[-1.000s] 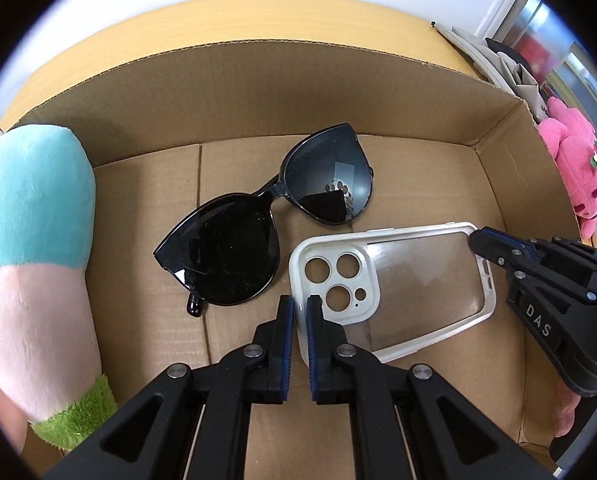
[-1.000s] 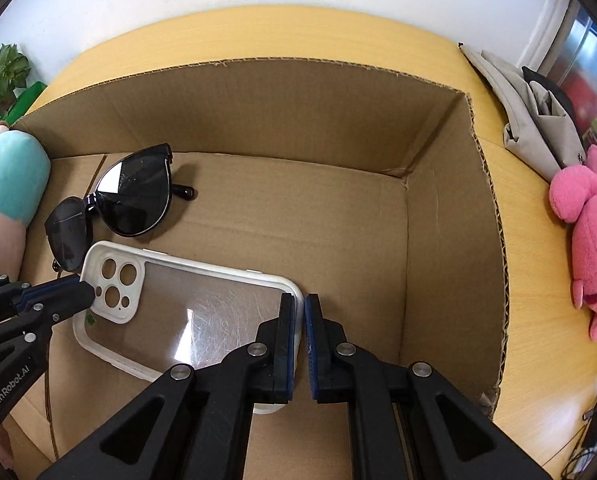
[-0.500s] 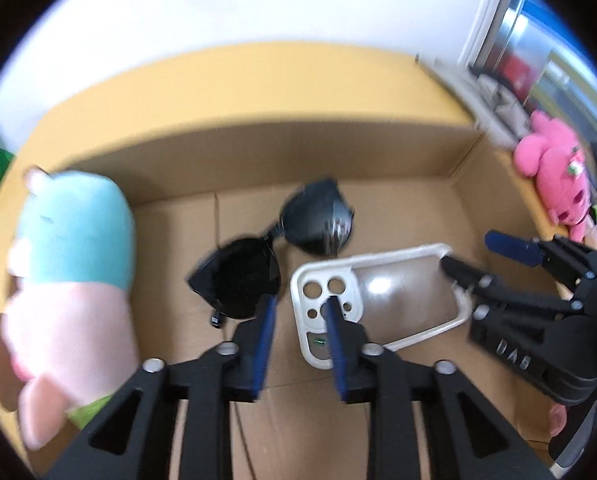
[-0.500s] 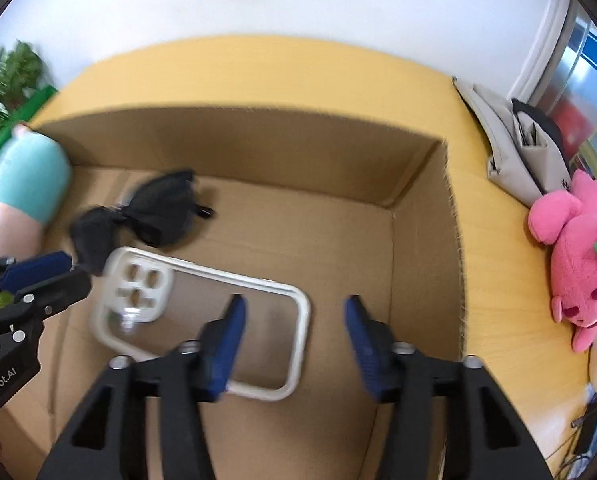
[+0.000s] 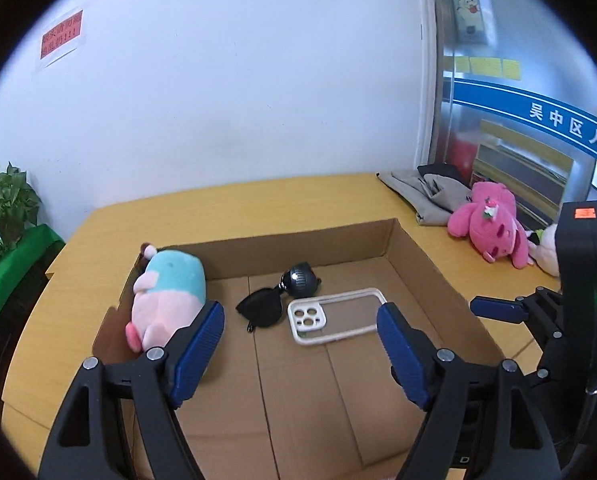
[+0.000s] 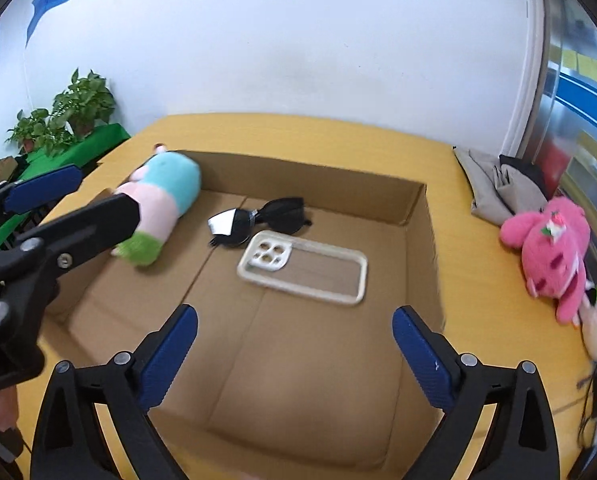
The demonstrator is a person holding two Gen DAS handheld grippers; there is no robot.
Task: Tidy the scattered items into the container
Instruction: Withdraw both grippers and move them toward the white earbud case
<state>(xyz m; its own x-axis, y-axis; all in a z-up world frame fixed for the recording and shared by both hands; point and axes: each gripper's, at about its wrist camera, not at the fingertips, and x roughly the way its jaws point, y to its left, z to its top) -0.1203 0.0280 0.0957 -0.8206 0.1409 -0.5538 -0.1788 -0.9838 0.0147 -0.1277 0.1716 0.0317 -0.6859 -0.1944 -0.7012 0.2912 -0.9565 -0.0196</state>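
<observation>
Both the left gripper point(image 5: 300, 344) and right gripper point(image 6: 294, 354) have just been opened wide, nothing held; the pink plush point(image 6: 550, 250), soft and light, is best pinched mid-body

left claw point(image 5: 300, 330): just opened wide (empty) | right claw point(image 6: 294, 340): just opened wide, empty

Table: yellow wooden tabletop point(image 6: 298, 132), set against the wall.
Wall: plain white painted wall point(image 5: 238, 92) behind it.
Sign: red paper notice point(image 5: 61, 35) high on the wall.
Plants: green leafy potted plants point(image 6: 78, 108) on a green-covered stand, left of the table.
Clothing: grey folded fabric garment point(image 5: 430, 196) at the table's far right corner.
</observation>
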